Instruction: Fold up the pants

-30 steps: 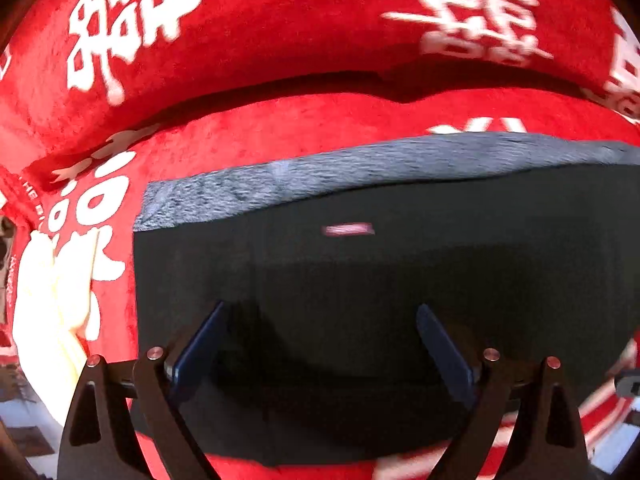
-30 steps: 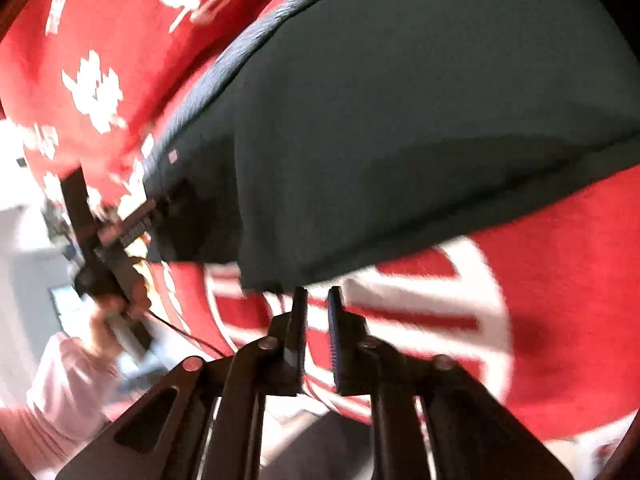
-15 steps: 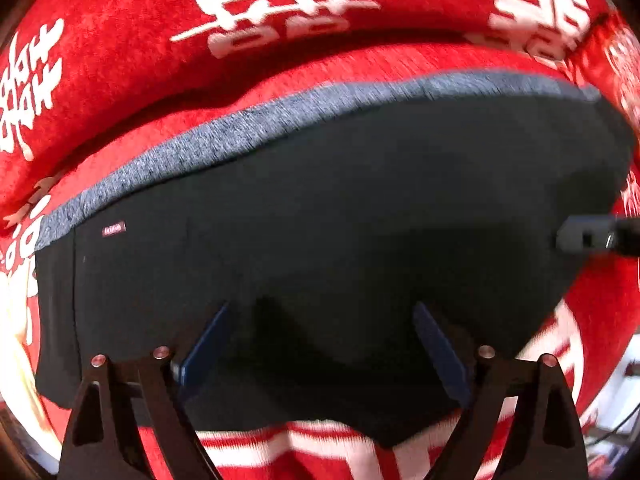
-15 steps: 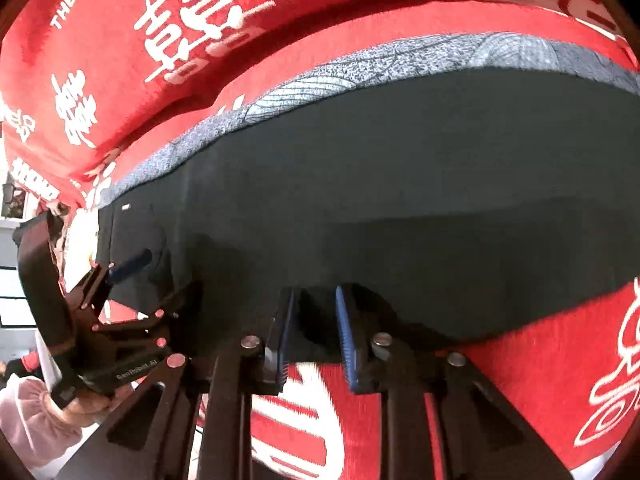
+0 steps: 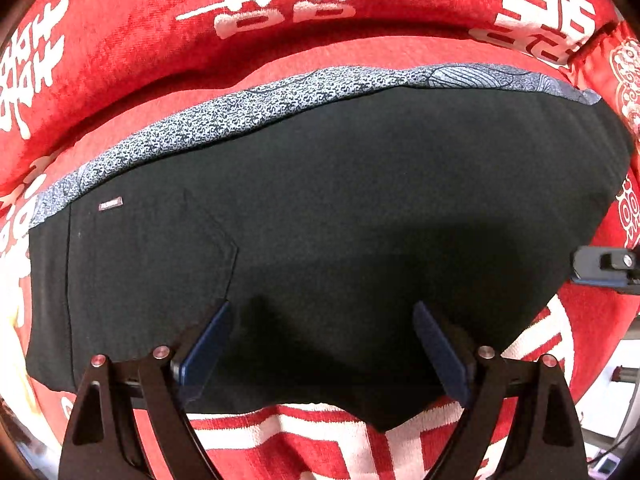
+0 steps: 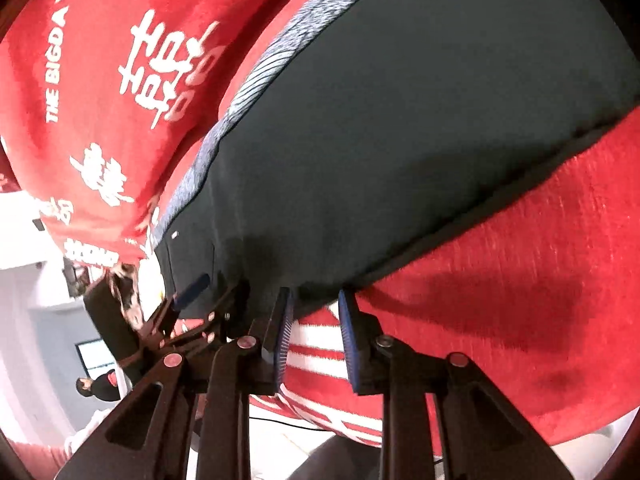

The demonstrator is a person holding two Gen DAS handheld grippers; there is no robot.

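The dark pants point(image 5: 340, 220) lie folded flat on a red sofa seat, with a grey patterned layer point(image 5: 224, 120) showing along their far edge. My left gripper point(image 5: 320, 344) is open, its blue pads wide apart over the near edge of the pants, holding nothing. My right gripper point(image 6: 314, 320) is slightly open at the pants' near edge point(image 6: 360, 184), with nothing between its pads. The right gripper's tip also shows in the left wrist view point(image 5: 604, 266), and the left gripper shows in the right wrist view point(image 6: 192, 300).
The red sofa cover point(image 5: 280, 436) with white characters spreads under the pants, and its backrest cushion point(image 5: 280, 4) rises behind them. The sofa's front edge is close below both grippers. A room with white walls point(image 6: 40, 320) and a person lies to the left.
My right gripper has opened a little and tilted, drawing back off the pants' edge. My left gripper stays open and has barely moved over the cloth.
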